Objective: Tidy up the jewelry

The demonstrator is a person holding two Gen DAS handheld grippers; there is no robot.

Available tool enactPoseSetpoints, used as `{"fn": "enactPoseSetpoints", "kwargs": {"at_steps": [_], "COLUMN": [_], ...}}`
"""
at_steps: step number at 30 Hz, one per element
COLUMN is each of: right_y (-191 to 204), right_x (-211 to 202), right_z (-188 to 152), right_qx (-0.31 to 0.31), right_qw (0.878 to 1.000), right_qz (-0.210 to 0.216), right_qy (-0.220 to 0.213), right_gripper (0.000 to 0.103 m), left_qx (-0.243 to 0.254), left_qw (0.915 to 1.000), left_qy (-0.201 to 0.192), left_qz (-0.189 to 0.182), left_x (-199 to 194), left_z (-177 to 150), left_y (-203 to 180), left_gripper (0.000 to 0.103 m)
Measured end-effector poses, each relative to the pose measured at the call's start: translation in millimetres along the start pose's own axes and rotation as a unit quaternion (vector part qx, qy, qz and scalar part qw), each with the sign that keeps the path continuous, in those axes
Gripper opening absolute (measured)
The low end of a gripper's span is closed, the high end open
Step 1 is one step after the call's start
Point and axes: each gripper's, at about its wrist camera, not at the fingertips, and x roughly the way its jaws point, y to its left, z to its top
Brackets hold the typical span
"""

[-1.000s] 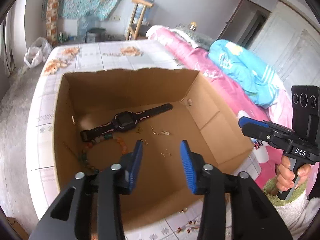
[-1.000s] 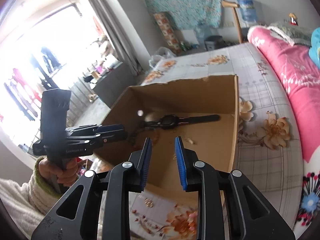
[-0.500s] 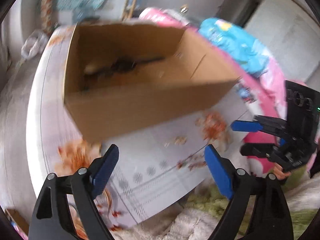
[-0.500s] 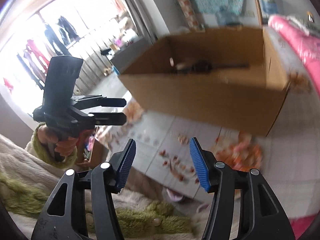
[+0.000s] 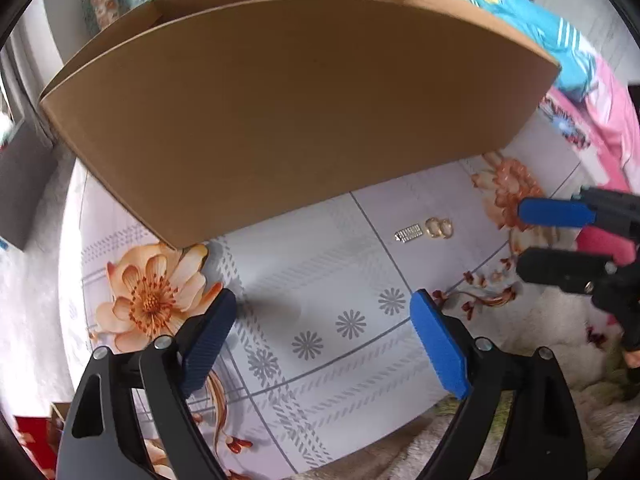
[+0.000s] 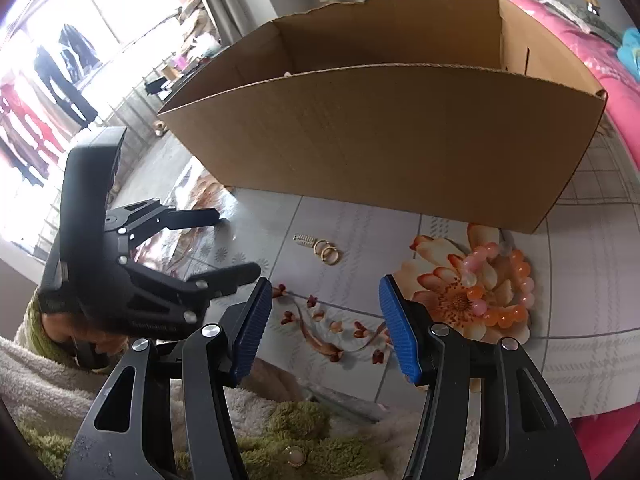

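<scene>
On the floral bedsheet (image 5: 280, 264), in front of the cardboard box (image 5: 296, 112), lie a small silver piece (image 5: 408, 236) and a pair of gold hoops (image 5: 439, 227). The right wrist view shows the same silver piece (image 6: 303, 239) and hoops (image 6: 329, 255), plus a pink and orange bead bracelet (image 6: 527, 285) on a printed flower. My left gripper (image 5: 324, 340) hangs over the sheet, its jaws opening with nothing between them. My right gripper (image 6: 326, 320) is open and empty just short of the hoops. The box's inside is hidden behind its near wall.
The box (image 6: 384, 128) stands close behind the jewelry and fills the upper view. Each gripper shows in the other's view: the right gripper (image 5: 520, 238) at the right, the left gripper (image 6: 238, 240) at the left. A fluffy green and white sleeve (image 6: 52, 392) lies at the near edge.
Both grippers have come down from above the box's inside to the sheet in front of it, and both have opened wider. The watch and pieces inside the box have gone out of sight.
</scene>
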Motion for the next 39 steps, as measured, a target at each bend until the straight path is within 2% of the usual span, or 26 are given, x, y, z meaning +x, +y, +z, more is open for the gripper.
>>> {"fn": "enactPoseSetpoints", "kwargs": {"at_steps": [2, 8, 39], "right_y": [0.7, -5.8, -3.8], "right_x": [0.7, 4.3, 8.2], "right_z": [2.5, 6.9, 4.8], "right_qx": [0.006, 0.017, 0.024], "right_qw": [1.0, 1.0, 1.0], "right_qz": [0.0, 0.0, 0.009], "right_qy": [-0.001, 0.0, -0.004], "right_gripper": [0.054, 0.054, 0.054], "left_qx": [0.018, 0.019, 0.012], "left_qw": [0.9998, 0.9998, 0.9998], "left_qy": [0.001, 0.001, -0.007], "left_qz": [0.014, 0.011, 0.013], "left_x": [3.5, 7.5, 6.5], "left_z": [-0.5, 2.7, 1.1], "left_y": [-6.8, -13.6, -13.9], "left_gripper": [0.092, 0.097, 0.098]}}
